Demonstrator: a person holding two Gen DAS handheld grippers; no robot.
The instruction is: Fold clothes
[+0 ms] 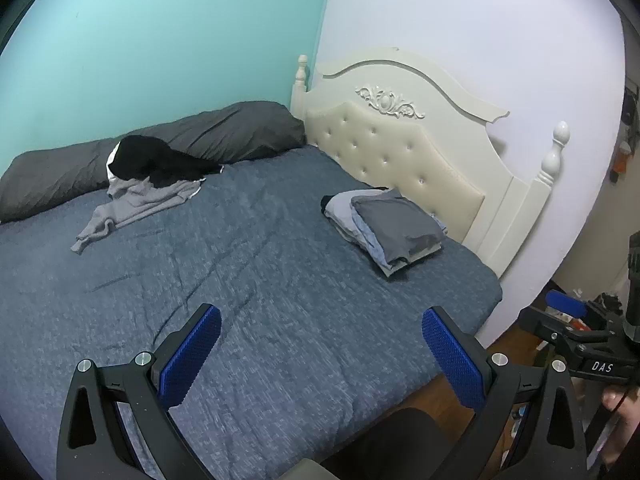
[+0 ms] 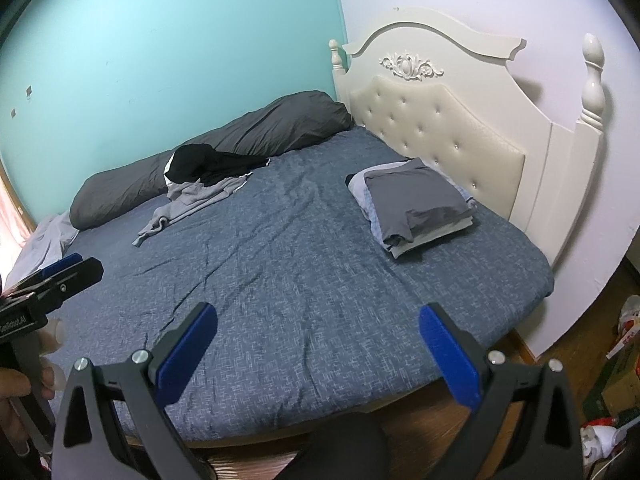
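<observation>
A heap of unfolded clothes lies at the far side of the bed: a black garment (image 1: pixel 158 160) (image 2: pixel 208 164) on top of a crumpled grey one (image 1: pixel 132 210) (image 2: pixel 188 204). A neat stack of folded clothes (image 1: pixel 394 232) (image 2: pixel 418 206), dark grey on top, sits beside the headboard. My left gripper (image 1: pixel 322 352) hangs open over the near part of the blue bedspread (image 1: pixel 256 280), holding nothing. My right gripper (image 2: pixel 318 350) is open too, above the bed's near edge, empty. Each gripper shows at the side of the other's view.
A long dark grey pillow (image 1: pixel 168 148) (image 2: pixel 224 148) lies along the teal wall. A cream tufted headboard (image 1: pixel 408 152) (image 2: pixel 448 136) bounds the bed on the right. Wooden floor with boxes and clutter (image 2: pixel 616 380) lies to the right. A pale cloth (image 2: pixel 48 240) lies at the bed's far-left corner.
</observation>
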